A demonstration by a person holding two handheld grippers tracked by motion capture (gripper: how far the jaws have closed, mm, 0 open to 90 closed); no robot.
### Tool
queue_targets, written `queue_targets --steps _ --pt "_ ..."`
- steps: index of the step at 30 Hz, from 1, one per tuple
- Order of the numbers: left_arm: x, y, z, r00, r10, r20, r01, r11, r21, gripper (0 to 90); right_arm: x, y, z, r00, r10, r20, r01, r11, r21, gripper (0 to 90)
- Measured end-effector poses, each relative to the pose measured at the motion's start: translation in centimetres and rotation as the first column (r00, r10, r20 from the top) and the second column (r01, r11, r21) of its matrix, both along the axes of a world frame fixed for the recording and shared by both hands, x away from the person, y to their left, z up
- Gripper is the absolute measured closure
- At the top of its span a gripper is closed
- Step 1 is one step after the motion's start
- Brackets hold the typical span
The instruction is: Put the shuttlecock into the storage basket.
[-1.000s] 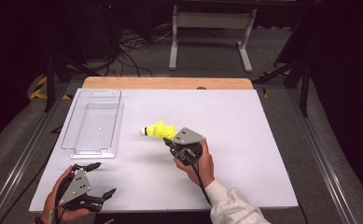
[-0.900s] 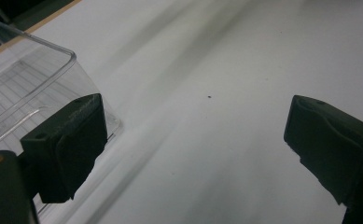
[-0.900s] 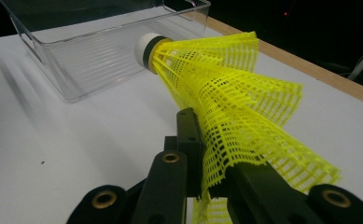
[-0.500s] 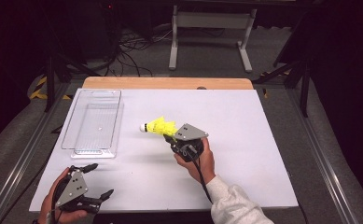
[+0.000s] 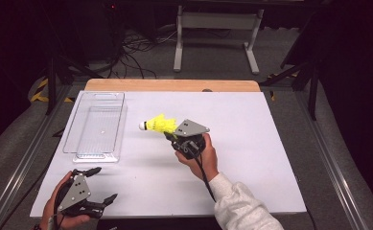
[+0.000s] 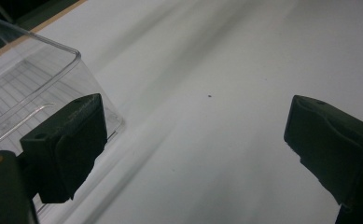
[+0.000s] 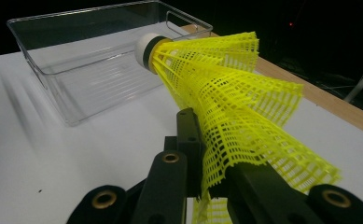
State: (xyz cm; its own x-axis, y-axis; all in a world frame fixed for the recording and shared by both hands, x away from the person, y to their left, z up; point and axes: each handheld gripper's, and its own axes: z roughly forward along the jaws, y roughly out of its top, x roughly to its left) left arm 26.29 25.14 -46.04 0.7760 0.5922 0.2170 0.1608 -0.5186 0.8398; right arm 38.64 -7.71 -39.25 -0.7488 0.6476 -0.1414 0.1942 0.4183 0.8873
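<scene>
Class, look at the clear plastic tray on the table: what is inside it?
The clear tray holds nothing visible except a small pale speck on its ribbed floor. The yellow shuttlecock is outside it, pinched in the right claw. No part is covered.

- In the right gripper view, the yellow shuttlecock covers the tips of the right gripper, and its skirt runs off the bottom edge.
- In the left gripper view, the clear tray is cut by the left edge, and the white table blurs with distance.
</scene>
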Motion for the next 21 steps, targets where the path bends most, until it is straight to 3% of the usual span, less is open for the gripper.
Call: queue_targets --steps 21 --pt "0.0 -0.1 0.1 1.0000 -0.002 0.005 0.002 1.0000 0.006 6.8 1.1 2.5 0.8 0.9978 0.066 0.001 -0.066 0.998 0.000 87.6"
